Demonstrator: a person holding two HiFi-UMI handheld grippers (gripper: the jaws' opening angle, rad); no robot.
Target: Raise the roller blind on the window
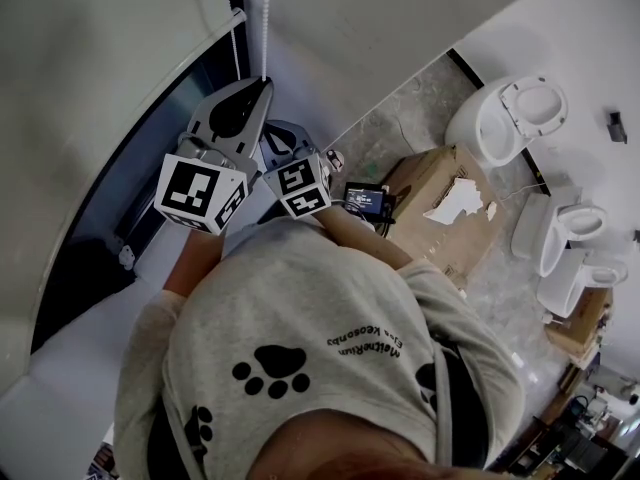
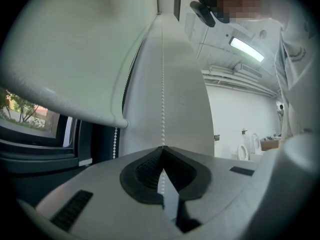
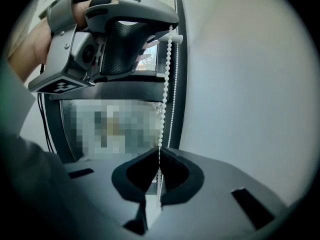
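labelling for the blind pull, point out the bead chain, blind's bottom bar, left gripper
bead chain (image 2: 162, 84), left gripper view, taut strand above the jaws
bottom bar (image 2: 85, 110), left gripper view, middle of its rounded edge
left gripper (image 2: 162, 149), left gripper view, between its tips

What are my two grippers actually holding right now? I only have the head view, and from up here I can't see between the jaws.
Observer: The left gripper is shut on the bead chain, which runs straight down into its closed jaws.
Operator: And the right one?
Observer: The right gripper is shut on the same strand, lower down, beneath the left gripper.
Operator: Anything above them?
Observer: The blind hangs partly down. Under its bottom rail there's uncovered window glass.
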